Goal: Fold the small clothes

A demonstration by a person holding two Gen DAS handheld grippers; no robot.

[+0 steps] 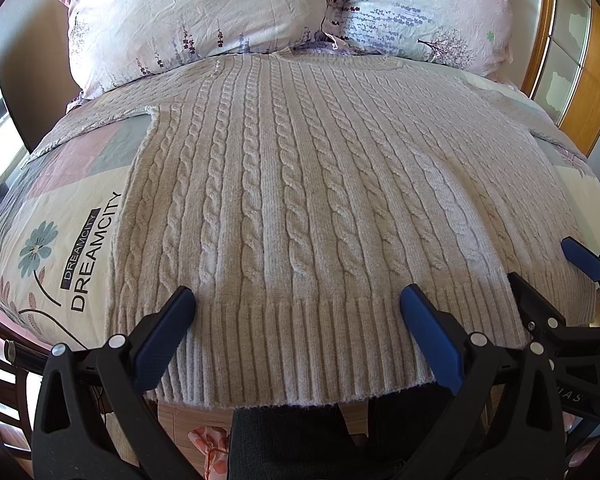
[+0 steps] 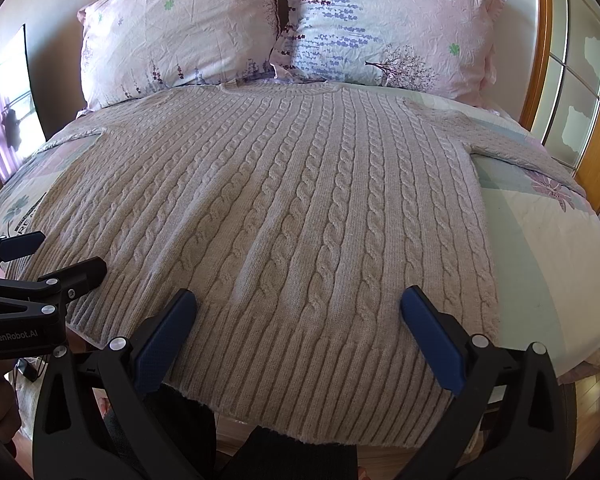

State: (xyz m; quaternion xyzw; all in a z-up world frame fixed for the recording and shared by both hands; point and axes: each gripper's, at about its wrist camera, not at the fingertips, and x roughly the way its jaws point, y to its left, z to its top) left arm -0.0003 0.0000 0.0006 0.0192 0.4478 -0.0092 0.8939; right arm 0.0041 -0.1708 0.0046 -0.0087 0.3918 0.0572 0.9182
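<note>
A beige cable-knit sweater [image 1: 300, 184] lies spread flat on the bed, neck toward the pillows, ribbed hem hanging a little over the near edge; it also fills the right wrist view [image 2: 284, 216]. Both sleeves stretch out sideways. My left gripper [image 1: 298, 300] is open over the hem's left half, holding nothing. My right gripper [image 2: 298, 300] is open over the hem's right half, holding nothing. The right gripper shows at the right edge of the left wrist view [image 1: 548, 272], and the left gripper at the left edge of the right wrist view [image 2: 60, 256].
Two floral pillows [image 1: 204, 20] [image 2: 388, 28] lean at the head of the bed. The patterned bedsheet [image 1: 60, 232] shows on both sides of the sweater. A wooden frame with glass panes [image 2: 572, 80] stands at right. Dark trouser legs [image 1: 300, 440] are below the hem.
</note>
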